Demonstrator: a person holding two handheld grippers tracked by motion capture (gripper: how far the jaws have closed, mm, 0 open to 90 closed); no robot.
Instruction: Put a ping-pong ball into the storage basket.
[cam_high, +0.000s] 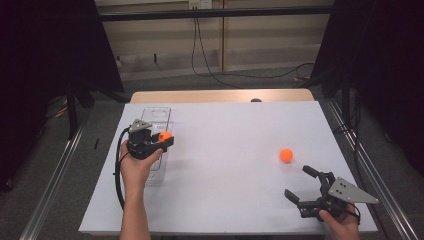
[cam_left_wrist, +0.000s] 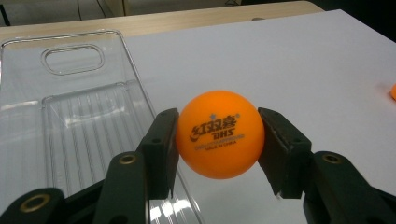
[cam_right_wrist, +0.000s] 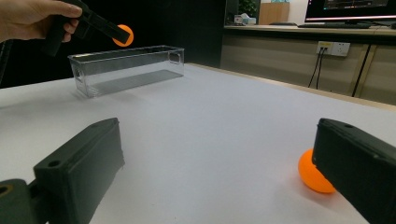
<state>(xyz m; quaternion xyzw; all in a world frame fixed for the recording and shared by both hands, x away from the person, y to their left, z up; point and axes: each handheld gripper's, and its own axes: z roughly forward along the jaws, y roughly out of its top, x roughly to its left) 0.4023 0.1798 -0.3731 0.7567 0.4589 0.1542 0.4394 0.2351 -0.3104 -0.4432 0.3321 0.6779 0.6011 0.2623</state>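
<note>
The left gripper (cam_high: 161, 141) had an orange ball (cam_left_wrist: 219, 134) clamped squarely between its two black pads, one pad pressing each side, printed logo facing the camera. In the right gripper view that ball (cam_right_wrist: 123, 35) hung in the air above the clear bin (cam_right_wrist: 126, 69), near its far end. From the high view it sat over the bin's (cam_high: 156, 115) right-hand rim, though whether it was inside the rim line or just outside it was hard to tell from that angle.

Over on the other side, the right gripper (cam_high: 306, 182) rested low at the table's (cam_high: 225, 150) near right corner, jaws spread wide with nothing between them. A second ball (cam_high: 286, 155) lay on the white surface just beyond its fingertips, loose and apart from them. In the right gripper view this one (cam_right_wrist: 314, 176) peeked out from behind the right-hand jaw.
</note>
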